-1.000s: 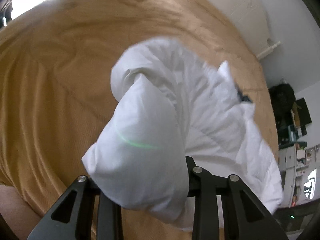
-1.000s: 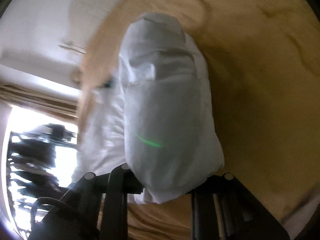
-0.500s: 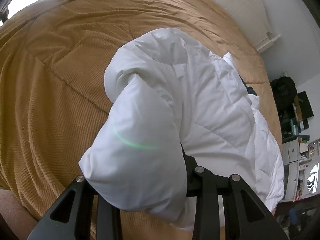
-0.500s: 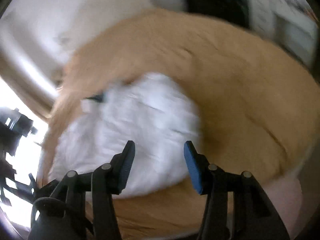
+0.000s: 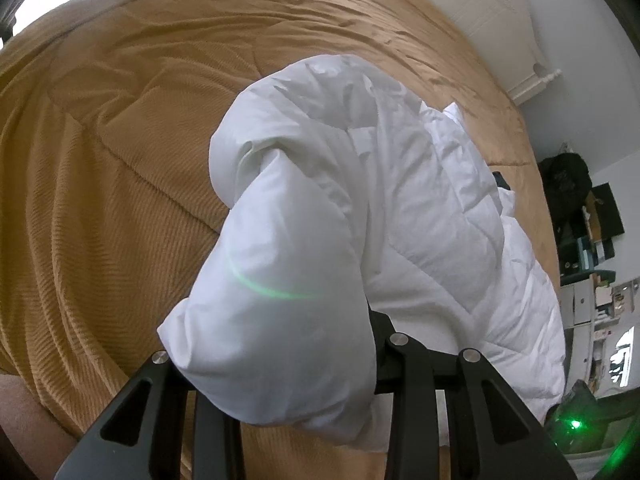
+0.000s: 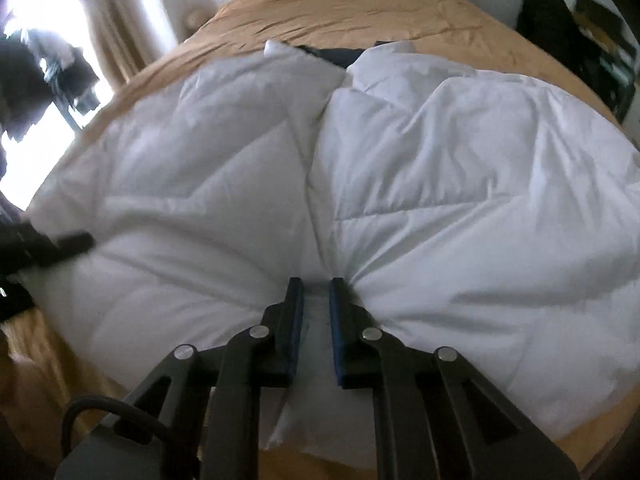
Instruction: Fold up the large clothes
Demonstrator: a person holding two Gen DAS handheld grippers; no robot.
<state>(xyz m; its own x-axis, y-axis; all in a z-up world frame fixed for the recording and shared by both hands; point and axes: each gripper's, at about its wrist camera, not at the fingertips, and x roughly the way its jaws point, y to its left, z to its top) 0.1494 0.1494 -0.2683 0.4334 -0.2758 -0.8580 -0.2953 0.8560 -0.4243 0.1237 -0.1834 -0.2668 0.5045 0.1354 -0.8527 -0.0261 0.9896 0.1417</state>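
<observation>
A white quilted puffer coat [image 6: 440, 184] lies spread on the tan bed cover [image 6: 360, 12], with dark lining showing at its far collar [image 6: 332, 54]. My right gripper [image 6: 316, 292] is at the middle of the near hem. Its jaws are closing, the blue pads pinch a fold of white fabric, and creases fan out from the pinch. In the left wrist view my left gripper [image 5: 276, 332] is shut on a thick puffed end of the coat [image 5: 280, 280], which hides its fingertips. From there the coat runs away to the right.
The tan cover [image 5: 100, 160] stretches wide to the left of the coat. A white headboard [image 5: 500, 12] stands at the far end. Dark bags and shelves [image 5: 580, 200] crowd the right side. A bright window with curtains [image 6: 100, 20] is at the left.
My right gripper let go of the bundle it held, opened, swung round over the coat and now pinches the near hem. The left gripper and its hold have not changed.
</observation>
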